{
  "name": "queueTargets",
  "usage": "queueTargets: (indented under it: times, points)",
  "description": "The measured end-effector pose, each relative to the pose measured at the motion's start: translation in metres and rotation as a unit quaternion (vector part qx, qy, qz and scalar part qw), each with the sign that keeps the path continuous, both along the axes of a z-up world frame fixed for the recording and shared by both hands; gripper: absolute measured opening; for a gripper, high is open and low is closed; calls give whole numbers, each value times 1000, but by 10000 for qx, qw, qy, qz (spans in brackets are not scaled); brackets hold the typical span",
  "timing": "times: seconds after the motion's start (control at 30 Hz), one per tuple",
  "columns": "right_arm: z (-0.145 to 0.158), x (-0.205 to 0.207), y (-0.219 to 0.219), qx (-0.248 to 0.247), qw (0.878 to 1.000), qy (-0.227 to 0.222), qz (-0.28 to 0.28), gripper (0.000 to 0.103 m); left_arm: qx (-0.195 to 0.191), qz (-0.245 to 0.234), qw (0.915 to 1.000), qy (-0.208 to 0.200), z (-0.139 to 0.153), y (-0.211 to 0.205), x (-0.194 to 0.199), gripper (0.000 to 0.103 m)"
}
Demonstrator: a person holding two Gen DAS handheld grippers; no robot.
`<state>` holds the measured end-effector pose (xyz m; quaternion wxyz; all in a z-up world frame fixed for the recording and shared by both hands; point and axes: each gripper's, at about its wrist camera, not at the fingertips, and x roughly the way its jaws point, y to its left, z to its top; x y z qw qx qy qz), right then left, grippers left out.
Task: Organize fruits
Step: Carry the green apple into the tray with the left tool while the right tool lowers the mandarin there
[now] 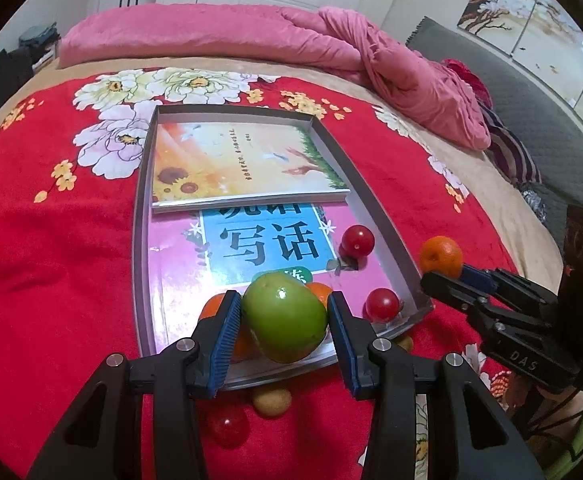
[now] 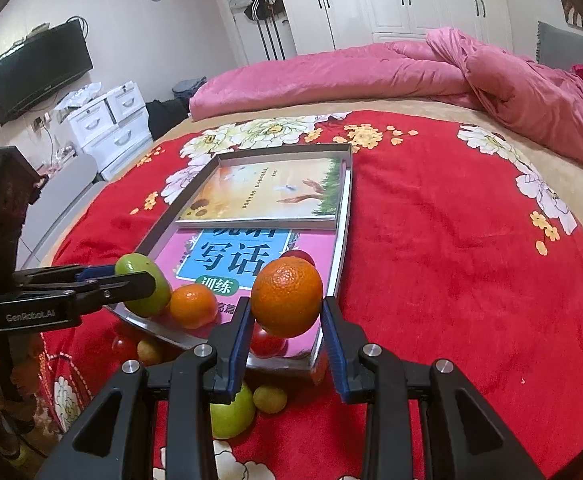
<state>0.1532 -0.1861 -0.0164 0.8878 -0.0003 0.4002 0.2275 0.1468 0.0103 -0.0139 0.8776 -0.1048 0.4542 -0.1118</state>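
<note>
My left gripper [image 1: 283, 304] is shut on a green apple [image 1: 287, 328], held over the near end of a silver tray [image 1: 387, 224]. The tray holds two books, two cherry tomatoes [image 1: 357, 241] [image 1: 381, 304] and an orange [image 2: 193, 306] just behind the apple. My right gripper [image 2: 286, 306] is shut on a second orange [image 2: 287, 292], held by the tray's near right corner. From the left wrist view, that right gripper [image 1: 447, 274] and its orange [image 1: 441, 256] show just outside the tray's right wall. The right wrist view shows the left gripper [image 2: 131, 276] with its apple [image 2: 143, 292].
The tray [image 2: 341, 232] lies on a red flowered blanket [image 2: 451, 260]. Loose fruit lies on the blanket in front of the tray: another green apple [image 2: 231, 416], small yellowish fruits [image 2: 269, 399] [image 2: 149, 352] and a tomato [image 1: 227, 426]. A pink quilt [image 2: 371, 68] is bunched at the far side.
</note>
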Motion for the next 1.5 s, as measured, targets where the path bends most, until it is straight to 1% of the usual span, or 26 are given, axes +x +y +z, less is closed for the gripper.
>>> queueTargets:
  times: [0.2, 0.47, 0.57, 0.7, 1.13, 1.5]
  points:
    - [-5, 5, 10, -152, 9998, -13, 150, 35, -102, 67, 9999, 17, 0, 3, 5, 46]
    - [-11, 12, 15, -216, 9995, 53, 217, 35, -172, 143, 9997, 35, 0, 6, 19, 46]
    - [-13, 14, 16, -227, 9995, 71, 226, 35, -221, 156, 9996, 118, -3, 6, 30, 46]
    - [-15, 17, 16, -252, 9994, 98, 234, 35, -247, 144, 9991, 323, -16, 3, 42, 44]
    - [-18, 21, 17, -262, 9992, 121, 259, 35, -248, 149, 9992, 258, -19, 1, 44, 44]
    - [-23, 28, 24, -325, 9986, 209, 353, 35, -212, 159, 9992, 292, -19, 1, 47, 44]
